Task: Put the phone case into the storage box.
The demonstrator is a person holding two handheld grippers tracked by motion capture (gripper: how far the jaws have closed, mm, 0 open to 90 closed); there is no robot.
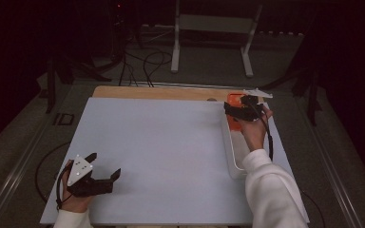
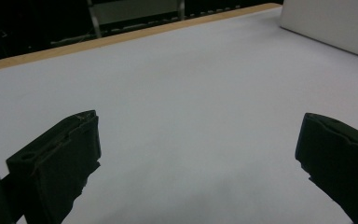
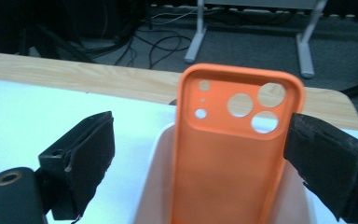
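- Two grippers are in use; the right gripper [image 3: 198, 154] is the working tool, at about 2 o'clock on the table in the high view.
- Its jaws stand spread. In the right gripper view the right jaw sits at the edge of the orange phone case [image 3: 233, 149], and the left jaw is apart from it with a clear gap.
- Nothing is pinched yet; whether the right jaw actually touches the case edge cannot be told.
- The phone case stands tilted in the white tray [image 1: 232, 156], camera cut-outs uppermost, its hollow inner side facing the gripper.
- The tray lies along the right edge of the white mat [image 1: 161, 156], from 2 to 4 o'clock.
- Handling judgement: the case looks light and thin-walled, probably a soft flexible shell. It will likely bow under a hard squeeze and may slip if gripped near the cut-outs.
- Recommended hold: across the two long side rims, below the camera openings, with moderate closing force.
- The left gripper [image 1: 105, 167] rests at about 7 o'clock on the mat, jaws wide apart over bare surface, holding nothing.
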